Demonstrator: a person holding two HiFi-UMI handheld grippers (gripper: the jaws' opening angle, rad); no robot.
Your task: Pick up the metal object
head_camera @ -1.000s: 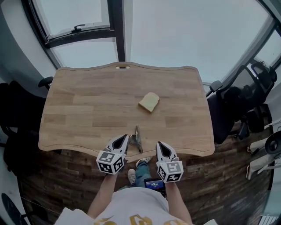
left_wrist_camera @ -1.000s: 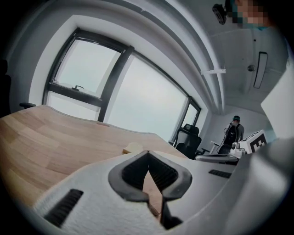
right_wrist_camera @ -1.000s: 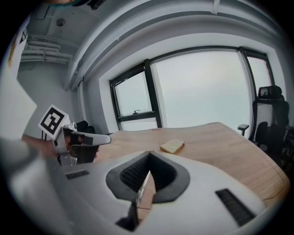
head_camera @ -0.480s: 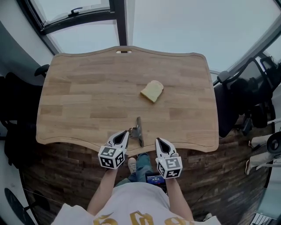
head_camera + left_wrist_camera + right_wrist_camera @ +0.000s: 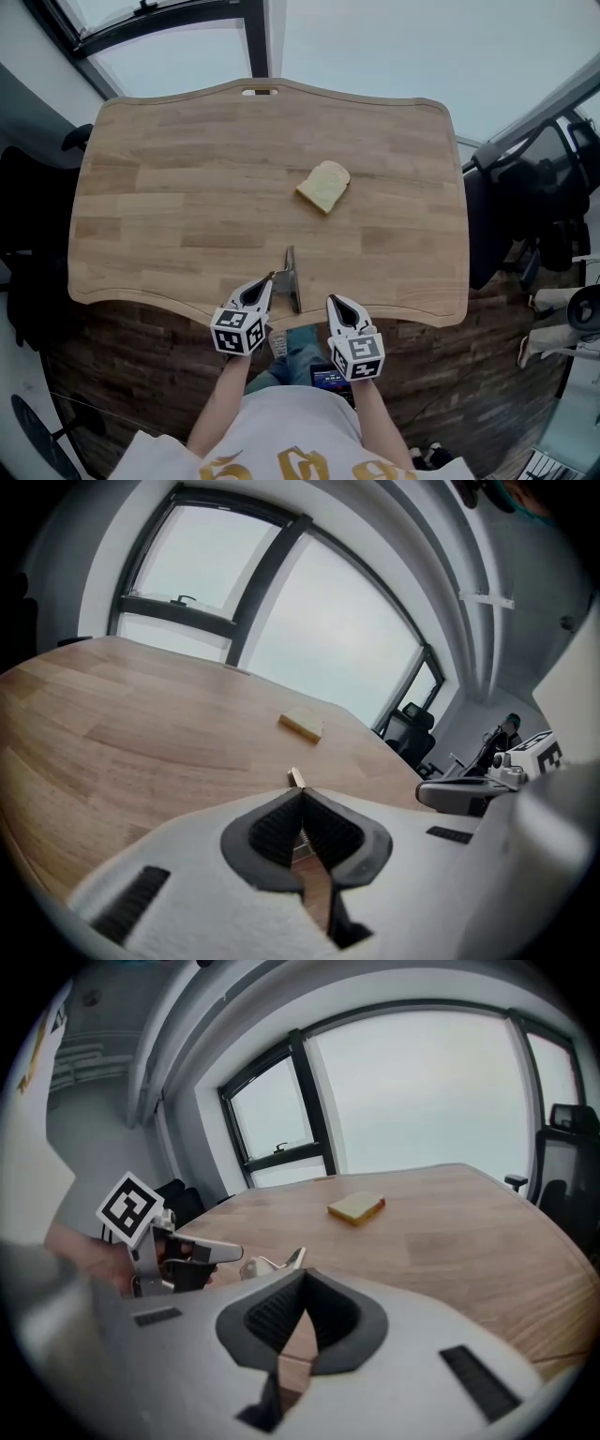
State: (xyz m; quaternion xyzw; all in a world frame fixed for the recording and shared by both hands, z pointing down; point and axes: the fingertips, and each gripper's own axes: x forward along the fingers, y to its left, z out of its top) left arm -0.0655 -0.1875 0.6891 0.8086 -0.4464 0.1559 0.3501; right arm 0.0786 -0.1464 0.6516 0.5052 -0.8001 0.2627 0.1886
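Note:
The metal object (image 5: pixel 292 278), a slim grey tong-like piece, lies near the front edge of the wooden table (image 5: pixel 178 197). My left gripper (image 5: pixel 271 278) is shut, its tips right against the object's left side; whether they pinch any of it is not clear. In the left gripper view the object's end (image 5: pixel 296 778) pokes out just past the closed tips (image 5: pixel 300 791). My right gripper (image 5: pixel 330 300) is shut with nothing in it, a little right of the object, over the table's edge. From the right gripper view (image 5: pixel 305 1274) the object (image 5: pixel 272 1262) sits at the left gripper's tip (image 5: pixel 234 1252).
A slice of bread (image 5: pixel 324 186) lies mid-table, beyond the object. Black office chairs (image 5: pixel 525 206) stand to the right and another dark chair (image 5: pixel 28 253) to the left. A dark window frame (image 5: pixel 258 42) runs behind the table. The person's legs are below the front edge (image 5: pixel 394 314).
The head view has shifted, so the table now sits higher and larger in frame. Both grippers and the metal object keep the same places relative to one another.

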